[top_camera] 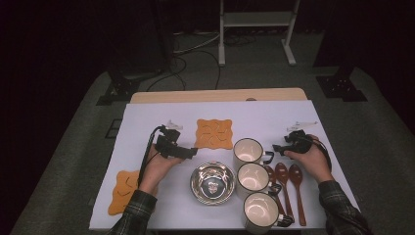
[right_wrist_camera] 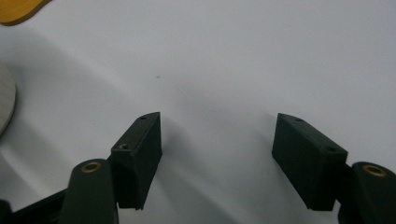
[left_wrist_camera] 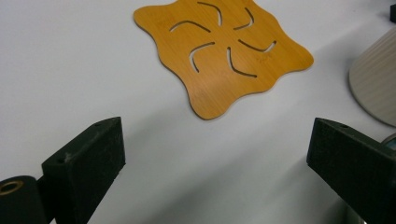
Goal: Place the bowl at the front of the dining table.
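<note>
Left gripper (left_wrist_camera: 215,158): jaws stand wide apart with only bare white table cover (left_wrist_camera: 70,60) between them; they grip nothing
Left gripper in the high view (top_camera: 188,152): held in the left hand (top_camera: 159,166), pointing toward the middle of the table, just above the steel bowl (top_camera: 212,183)
Nearest thing: the orange trivet (left_wrist_camera: 223,53) lies flat just ahead of the left jaws, apart from them
Right gripper (right_wrist_camera: 217,154): jaws well spread over bare cover, nothing held or touched
Right gripper in the high view (top_camera: 278,148): in the right hand (top_camera: 311,159), near the farthest of three cream mugs (top_camera: 248,152) and beyond the wooden spoons (top_camera: 288,188)
Left gripper view adds: the trivet's curved slots, a ribbed mug wall (left_wrist_camera: 376,79) at the right edge
High view adds: a second orange trivet (top_camera: 123,191) by the left forearm, the whole row of mugs
Right gripper view adds: a trivet corner (right_wrist_camera: 18,11) at top left, a grey ribbed edge at far left
</note>
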A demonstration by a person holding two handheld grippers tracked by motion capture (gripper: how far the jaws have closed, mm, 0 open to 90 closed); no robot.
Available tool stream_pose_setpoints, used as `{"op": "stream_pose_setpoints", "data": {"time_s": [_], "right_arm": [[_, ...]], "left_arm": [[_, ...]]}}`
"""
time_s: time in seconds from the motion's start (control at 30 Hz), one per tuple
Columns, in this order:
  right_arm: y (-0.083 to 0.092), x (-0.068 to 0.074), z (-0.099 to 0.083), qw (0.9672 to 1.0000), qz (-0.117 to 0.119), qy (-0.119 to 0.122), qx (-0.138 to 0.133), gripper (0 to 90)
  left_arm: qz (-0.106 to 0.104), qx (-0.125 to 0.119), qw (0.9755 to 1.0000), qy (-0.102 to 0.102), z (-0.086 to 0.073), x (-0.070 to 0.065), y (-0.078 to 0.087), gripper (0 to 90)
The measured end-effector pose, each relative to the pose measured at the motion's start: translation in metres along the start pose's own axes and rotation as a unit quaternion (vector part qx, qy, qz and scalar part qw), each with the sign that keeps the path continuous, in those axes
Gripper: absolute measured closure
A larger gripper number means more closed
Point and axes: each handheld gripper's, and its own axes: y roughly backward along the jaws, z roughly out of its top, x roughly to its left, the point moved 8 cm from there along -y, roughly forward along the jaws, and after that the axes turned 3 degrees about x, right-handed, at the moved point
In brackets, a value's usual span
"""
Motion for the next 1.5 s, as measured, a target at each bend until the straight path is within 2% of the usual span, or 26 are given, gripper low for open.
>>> {"op": "stream_pose_setpoints", "data": {"time_s": [0.53, 0.9, 1.5], "right_arm": [[0.000, 0.000, 0.000, 1.0000, 0.000, -0.001, -0.002, 30.9], [0.000, 0.000, 0.000, 1.0000, 0.000, -0.001, -0.002, 30.9], [0.000, 0.000, 0.000, 1.0000, -0.001, -0.002, -0.002, 30.9]], "left_arm": [[-0.014, -0.004, 0.9999, -0.007, -0.012, -0.014, 0.015, 2.5], [-0.019, -0.006, 0.9998, -0.004, -0.025, -0.023, 0.026, 2.5], [-0.031, 0.001, 0.9993, -0.021, -0.043, -0.043, 0.033, 2.4]]}}
